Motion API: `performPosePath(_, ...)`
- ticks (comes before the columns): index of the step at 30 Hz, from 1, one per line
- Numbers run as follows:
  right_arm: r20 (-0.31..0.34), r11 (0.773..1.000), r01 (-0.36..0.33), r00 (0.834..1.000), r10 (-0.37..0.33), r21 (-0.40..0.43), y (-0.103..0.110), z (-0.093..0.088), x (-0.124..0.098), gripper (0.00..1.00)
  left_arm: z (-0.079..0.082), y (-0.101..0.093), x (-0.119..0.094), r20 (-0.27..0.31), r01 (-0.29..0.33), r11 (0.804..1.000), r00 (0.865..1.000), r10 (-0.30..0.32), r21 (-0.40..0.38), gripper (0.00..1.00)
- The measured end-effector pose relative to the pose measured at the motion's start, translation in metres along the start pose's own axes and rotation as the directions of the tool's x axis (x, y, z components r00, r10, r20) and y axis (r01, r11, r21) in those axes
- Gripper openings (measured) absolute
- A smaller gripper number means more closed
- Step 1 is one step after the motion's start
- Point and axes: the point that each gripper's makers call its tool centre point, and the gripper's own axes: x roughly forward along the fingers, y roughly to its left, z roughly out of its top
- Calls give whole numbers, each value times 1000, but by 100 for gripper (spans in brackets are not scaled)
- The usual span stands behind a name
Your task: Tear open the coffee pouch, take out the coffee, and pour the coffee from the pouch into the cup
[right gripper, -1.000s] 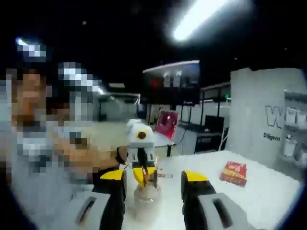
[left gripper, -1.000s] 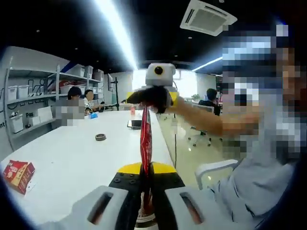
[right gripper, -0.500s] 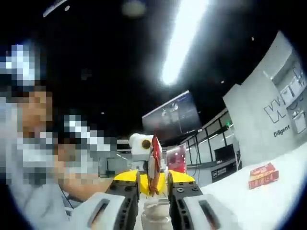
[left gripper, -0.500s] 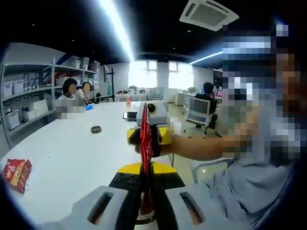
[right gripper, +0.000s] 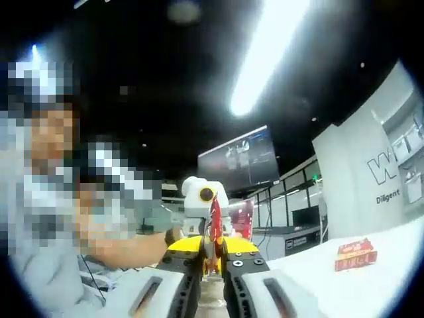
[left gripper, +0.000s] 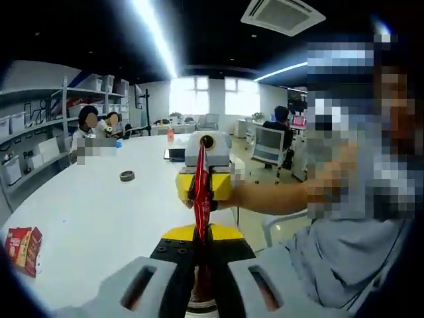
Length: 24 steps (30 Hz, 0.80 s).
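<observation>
In the left gripper view a thin red coffee pouch (left gripper: 201, 199) stands edge-on. My left gripper (left gripper: 202, 268) is shut on its lower part. My right gripper (left gripper: 201, 193), yellow with a white top and held by a person's hand, is closed on the pouch's upper part. In the right gripper view the right gripper (right gripper: 212, 264) is shut on the same red pouch (right gripper: 214, 222), with the left gripper (right gripper: 199, 244) just beyond it. A cup rim (left gripper: 199, 307) peeks out below the left jaws.
A long white table (left gripper: 93, 218) carries a red box (left gripper: 23, 242) (right gripper: 354, 255), a tape roll (left gripper: 126, 175) and a phone (left gripper: 173, 154). Other people (left gripper: 96, 122) sit at its far end. Shelves (left gripper: 26, 132) line one wall, and office chairs (left gripper: 268, 146) stand beside the table.
The right gripper was open a second ago. It has come in onto the pouch's upper part and shut there. The left gripper has kept its hold throughout.
</observation>
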Motion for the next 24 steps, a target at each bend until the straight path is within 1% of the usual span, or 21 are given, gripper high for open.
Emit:
performPosePath(5,-40,998,35,999,-33,55,-1,3,4,10,3,-1,-3,27,-1,1000,1000,1,-19,11)
performPosePath(7,-57,997,41,998,-38,59,0,2,5,10,4,-2,-3,39,-2,1000,999,2,-24,13)
performPosePath(8,-73,997,48,996,-44,55,0,1,6,10,5,-2,-3,48,-4,1000,999,5,-30,14)
performPosePath(13,-108,997,66,992,-62,31,1,0,10,10,9,-4,-2,71,-4,1000,997,6,-30,17)
performPosePath(17,-139,997,73,988,-70,22,3,-2,9,10,14,-5,-2,92,-4,1000,996,6,-25,17)
performPosePath(19,-145,997,79,986,-76,17,3,-2,9,10,15,-5,-2,96,-5,1000,995,8,-24,16)
performPosePath(21,-148,997,81,986,-78,14,3,-2,9,10,15,-4,-2,97,-6,1000,995,9,-23,14)
performPosePath(22,-159,995,95,983,-92,11,1,0,6,10,17,-3,-2,102,-12,1000,995,13,-10,13)
performPosePath(24,-167,995,97,981,-94,6,2,2,5,10,19,-4,-1,111,-11,1000,994,11,1,12)
